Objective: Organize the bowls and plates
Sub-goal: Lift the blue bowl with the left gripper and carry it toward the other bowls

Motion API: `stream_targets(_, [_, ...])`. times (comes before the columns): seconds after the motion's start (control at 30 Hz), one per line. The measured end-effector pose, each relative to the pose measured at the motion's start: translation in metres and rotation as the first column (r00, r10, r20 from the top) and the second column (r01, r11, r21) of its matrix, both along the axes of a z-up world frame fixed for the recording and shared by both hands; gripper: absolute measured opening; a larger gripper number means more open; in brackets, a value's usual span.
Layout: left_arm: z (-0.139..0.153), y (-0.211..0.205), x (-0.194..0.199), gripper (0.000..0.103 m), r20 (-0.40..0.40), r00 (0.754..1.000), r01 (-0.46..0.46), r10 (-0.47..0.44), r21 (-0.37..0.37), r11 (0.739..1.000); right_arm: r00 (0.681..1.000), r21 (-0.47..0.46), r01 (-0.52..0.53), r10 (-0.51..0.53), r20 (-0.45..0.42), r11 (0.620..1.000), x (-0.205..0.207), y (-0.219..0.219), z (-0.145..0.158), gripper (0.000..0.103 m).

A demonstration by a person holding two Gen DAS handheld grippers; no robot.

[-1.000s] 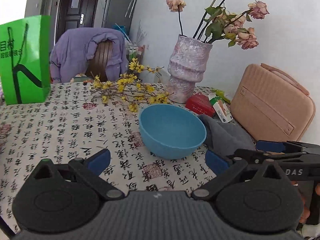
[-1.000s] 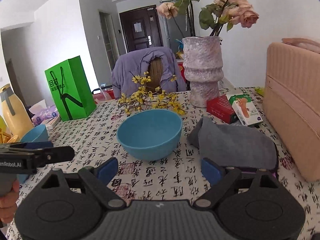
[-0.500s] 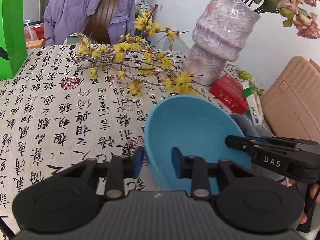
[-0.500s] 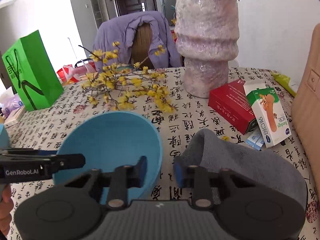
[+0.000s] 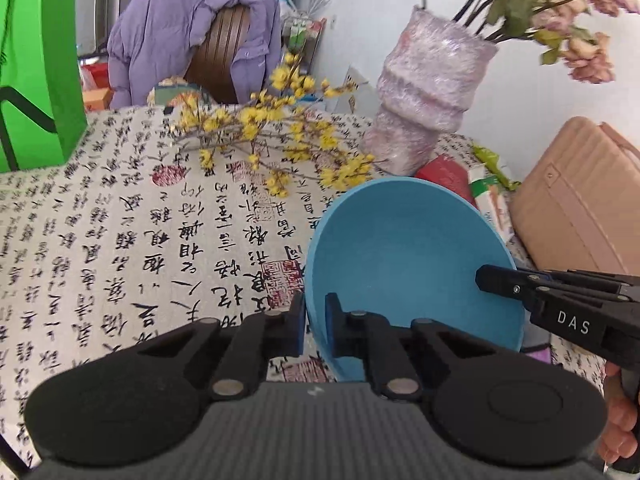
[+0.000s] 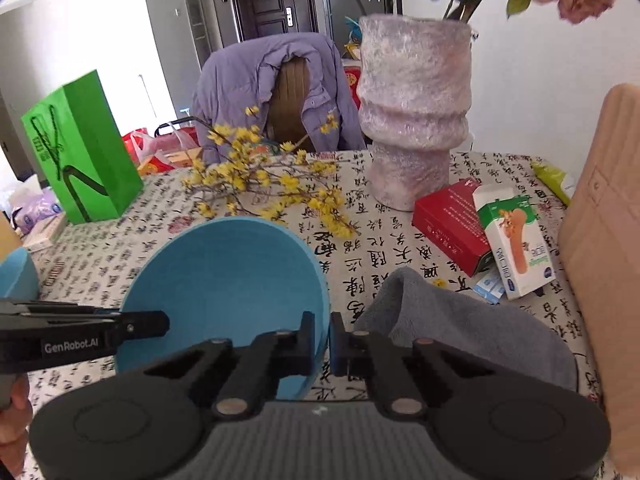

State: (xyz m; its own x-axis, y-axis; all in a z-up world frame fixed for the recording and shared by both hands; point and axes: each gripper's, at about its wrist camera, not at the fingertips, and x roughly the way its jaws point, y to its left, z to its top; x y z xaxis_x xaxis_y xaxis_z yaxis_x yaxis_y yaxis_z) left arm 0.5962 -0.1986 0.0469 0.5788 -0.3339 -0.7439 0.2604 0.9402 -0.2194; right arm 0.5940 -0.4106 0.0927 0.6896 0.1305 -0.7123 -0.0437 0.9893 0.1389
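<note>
A blue bowl [image 5: 400,256] [image 6: 228,276] sits on the calligraphy-print tablecloth [image 5: 120,240], held from both sides. My left gripper [image 5: 314,312] has one pad inside and one outside the bowl's left rim, its jaws closing tight on it. On the opposite rim my right gripper [image 6: 322,332] pinches the wall the same way, jaws closing. Each gripper shows in the other's view: the right gripper [image 5: 492,280] at the bowl's right edge, the left gripper [image 6: 160,326] at its left. The edge of a second blue bowl [image 6: 16,280] shows at far left.
Just right of the bowl lies a grey cloth [image 6: 460,328]. Behind it are a yellow flower branch [image 6: 272,184], a pink vase [image 6: 412,112], a red box [image 6: 452,224] and a white-green carton [image 6: 516,240]. A peach case [image 6: 604,240] stands right, a green bag [image 6: 80,152] back left.
Both grippers came forward from wide open in front of the bowl and closed on its opposite rims. The bowl now fills more of both views.
</note>
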Motion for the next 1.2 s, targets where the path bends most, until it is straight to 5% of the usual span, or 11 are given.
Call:
stream_targets(0.27, [0.034,0.022,-0.11,0.009,0.085,0.996,-0.007,0.011,-0.052,0.999,0.993,-0.04,0.007,-0.002,0.118,0.999,-0.112,0.019,0.042,0.006])
stream_targets(0.67, [0.026,0.071,-0.273,0.007,0.246,0.968,-0.04,0.056,-0.068,0.997,0.972,-0.066,0.026,-0.01,0.236,0.997,-0.287,0.073,0.027,0.007])
stream_targets(0.87, [0.016,0.101,-0.301,0.007,0.258,0.964,-0.055,0.069,-0.06,0.997,0.967,-0.065,0.017,0.0,0.255,0.998,-0.323,0.104,0.017,0.007])
stream_targets(1.2, [0.0,0.188,-0.32,0.007,0.262,0.944,-0.184,0.198,-0.076,0.98,0.969,-0.03,-0.09,0.095,0.227,0.995,-0.324,0.178,0.005,0.007])
